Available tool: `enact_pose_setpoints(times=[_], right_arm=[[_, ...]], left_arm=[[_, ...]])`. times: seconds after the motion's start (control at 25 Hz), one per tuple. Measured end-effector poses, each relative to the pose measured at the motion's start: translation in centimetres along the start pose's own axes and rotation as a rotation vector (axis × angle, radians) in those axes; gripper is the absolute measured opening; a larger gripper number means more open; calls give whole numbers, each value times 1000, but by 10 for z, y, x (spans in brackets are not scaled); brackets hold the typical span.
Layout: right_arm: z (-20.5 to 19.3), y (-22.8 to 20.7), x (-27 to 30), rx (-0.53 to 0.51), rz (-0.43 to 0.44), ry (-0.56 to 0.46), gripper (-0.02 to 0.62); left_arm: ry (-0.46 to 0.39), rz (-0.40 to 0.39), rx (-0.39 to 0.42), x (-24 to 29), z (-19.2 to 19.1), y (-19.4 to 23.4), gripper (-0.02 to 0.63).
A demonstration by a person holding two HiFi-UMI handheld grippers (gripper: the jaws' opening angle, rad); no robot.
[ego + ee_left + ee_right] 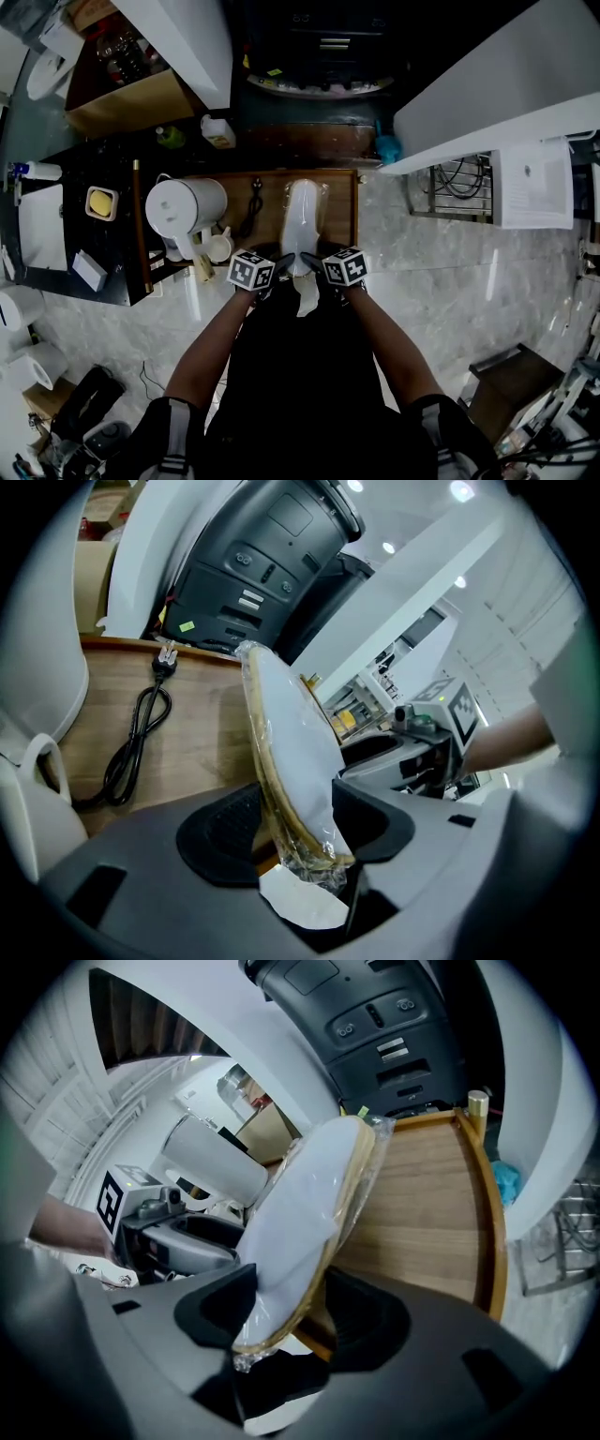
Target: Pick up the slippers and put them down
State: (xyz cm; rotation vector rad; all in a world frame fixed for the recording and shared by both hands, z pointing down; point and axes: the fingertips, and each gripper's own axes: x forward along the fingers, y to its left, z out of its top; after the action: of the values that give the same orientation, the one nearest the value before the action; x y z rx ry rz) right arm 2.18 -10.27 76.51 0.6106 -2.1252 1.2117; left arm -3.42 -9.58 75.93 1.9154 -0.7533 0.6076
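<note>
Left claw (298,834) and right claw (292,1321): each is clamped on the near end of the wrapped white slippers (292,733), which are held on edge between the two. The slippers reach away over the wooden desk (427,1213); whether the far end rests on it cannot be told. A black cable (141,733) lies to the left, and a white kettle (183,208) further left. The pick-up is judged to be in hand. The next move calls for both claws to be moved together, so that the wrap is not twisted.
</note>
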Motion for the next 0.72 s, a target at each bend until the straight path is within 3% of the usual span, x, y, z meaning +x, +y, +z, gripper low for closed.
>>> enact_pose_setpoints(times=[0.72], right_arm=[[-4, -18, 21, 28, -60, 55, 236]], left_arm=[[54, 60, -74, 28, -11, 25, 233]])
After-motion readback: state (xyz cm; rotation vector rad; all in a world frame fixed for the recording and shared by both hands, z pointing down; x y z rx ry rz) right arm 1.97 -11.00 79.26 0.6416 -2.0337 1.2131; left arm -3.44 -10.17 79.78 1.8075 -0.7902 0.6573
